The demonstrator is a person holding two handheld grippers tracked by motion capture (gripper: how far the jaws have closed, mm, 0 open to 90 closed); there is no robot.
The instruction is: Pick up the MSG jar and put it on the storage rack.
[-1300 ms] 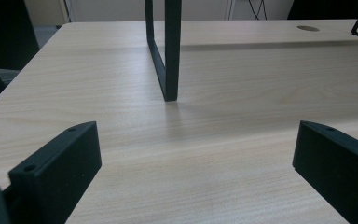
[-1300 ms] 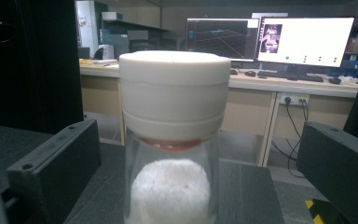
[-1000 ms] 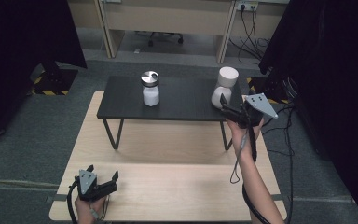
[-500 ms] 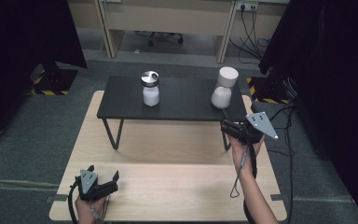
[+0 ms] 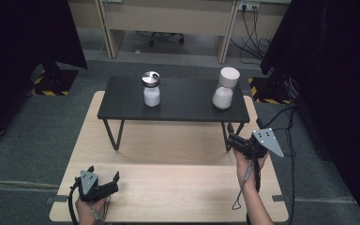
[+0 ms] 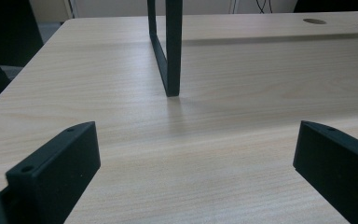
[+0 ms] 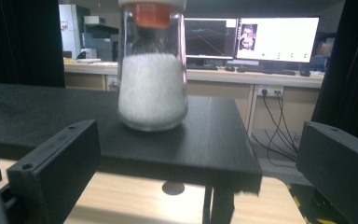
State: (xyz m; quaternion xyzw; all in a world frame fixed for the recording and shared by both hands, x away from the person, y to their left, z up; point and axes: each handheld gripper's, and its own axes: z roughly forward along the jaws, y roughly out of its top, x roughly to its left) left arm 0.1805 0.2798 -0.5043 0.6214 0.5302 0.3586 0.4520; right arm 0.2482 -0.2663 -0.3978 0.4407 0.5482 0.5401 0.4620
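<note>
- No brand, label or writing can be read on the things; the monitors at the upper right of the right gripper view are too small to read;
- The jar with the white cap [image 5: 225, 93] stands at the upper right of centre in the high view, near the right end of the small black counter [image 5: 183, 110]; it holds a white powder;
- The right gripper [image 5: 236, 143] is at the lower right of the high view, in front of and below this jar, well apart from it; its jaws are spread wide, holding nothing;
- In the right gripper view the jar [image 7: 153, 70] rises at the upper centre, between the two jaws but farther off;
- The left gripper [image 5: 104, 185] is at the lower left, low over the wooden counter [image 5: 178, 187], released and empty;
- A second jar [image 5: 151, 89] stands at the left of the black counter.
</note>
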